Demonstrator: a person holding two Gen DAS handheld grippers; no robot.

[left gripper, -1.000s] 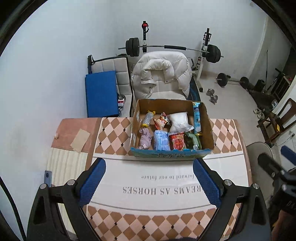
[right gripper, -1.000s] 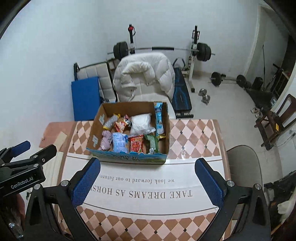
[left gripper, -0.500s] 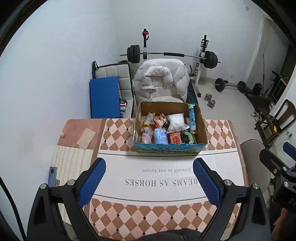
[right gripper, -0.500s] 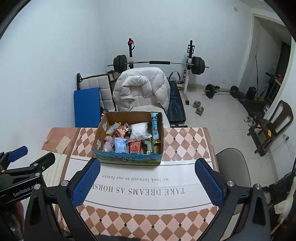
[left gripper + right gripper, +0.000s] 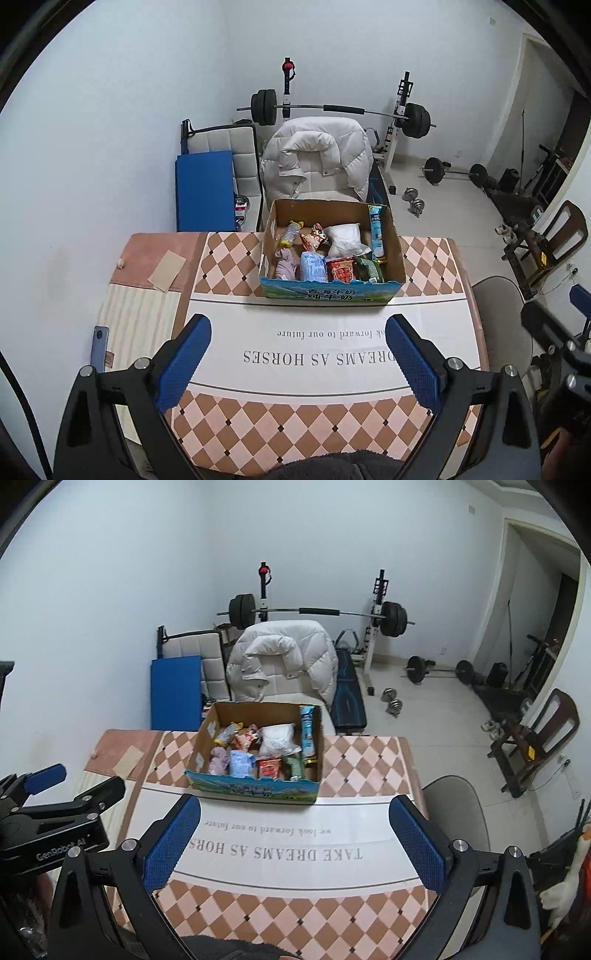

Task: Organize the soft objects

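Note:
A cardboard box (image 5: 325, 293) stands at the far side of the table (image 5: 332, 358). It holds several soft packets: a white pouch (image 5: 345, 236), a blue packet (image 5: 313, 266), a red packet (image 5: 340, 269), a purple cloth (image 5: 286, 263). The box also shows in the right wrist view (image 5: 255, 788). My left gripper (image 5: 297, 363) is open and empty, well short of the box. My right gripper (image 5: 295, 843) is open and empty, also back from the box. A dark fabric (image 5: 332, 467) lies at the near edge below both grippers.
A chair with a white puffer jacket (image 5: 317, 158) stands behind the table. A blue mat (image 5: 205, 192) leans at the back left. A barbell rack (image 5: 332, 110) and weights lie beyond. A phone (image 5: 99, 349) lies at the table's left. A grey stool (image 5: 498, 310) stands at the right.
Both grippers have drawn back and up from the box, so the box looks smaller and more of the table shows. Both stay open.

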